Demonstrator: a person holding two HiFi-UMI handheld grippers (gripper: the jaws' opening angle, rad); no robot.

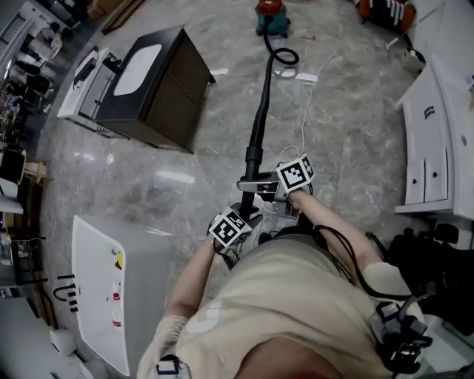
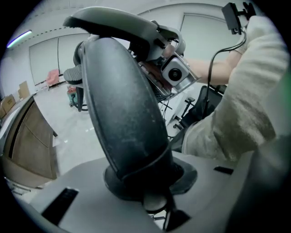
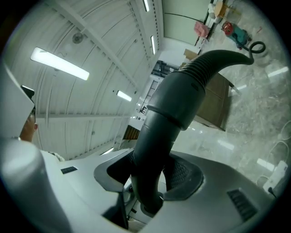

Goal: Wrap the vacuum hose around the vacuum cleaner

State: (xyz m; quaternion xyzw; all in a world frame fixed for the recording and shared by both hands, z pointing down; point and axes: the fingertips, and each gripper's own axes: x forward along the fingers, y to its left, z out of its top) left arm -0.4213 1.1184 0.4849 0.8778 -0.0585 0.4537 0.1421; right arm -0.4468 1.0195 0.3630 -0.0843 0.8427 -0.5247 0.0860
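The vacuum hose (image 1: 261,111) is held at its near end by both grippers. The left gripper (image 2: 145,184) has its 2 jaws closed on the thick smooth tube part, which fills the gap betw. the pads & rises out of them. The right gripper (image 3: 152,182) has its jaws clamped on the smooth cuff a bit farther along, just before the ribbed section begins. In the head view the 2 grippers are near each other in front of the person's body, w/ the hose end passing through both. The hose is black: the near part is rigid, matte & a little speckled, the rest ribbed & flexible. It runs almost straight over the grey marble-like floor (image 1: 355,133), makes 1 small loop, then meets the vacuum cleaner (image 1: 272,16), red on top w/ a teal body, well apart from the person. A thin white cable (image 1: 306,111) lies beside the hose. A dark cabinet (image 1: 159,89) stands left of it, a white cabinet (image 1: 433,148) right.
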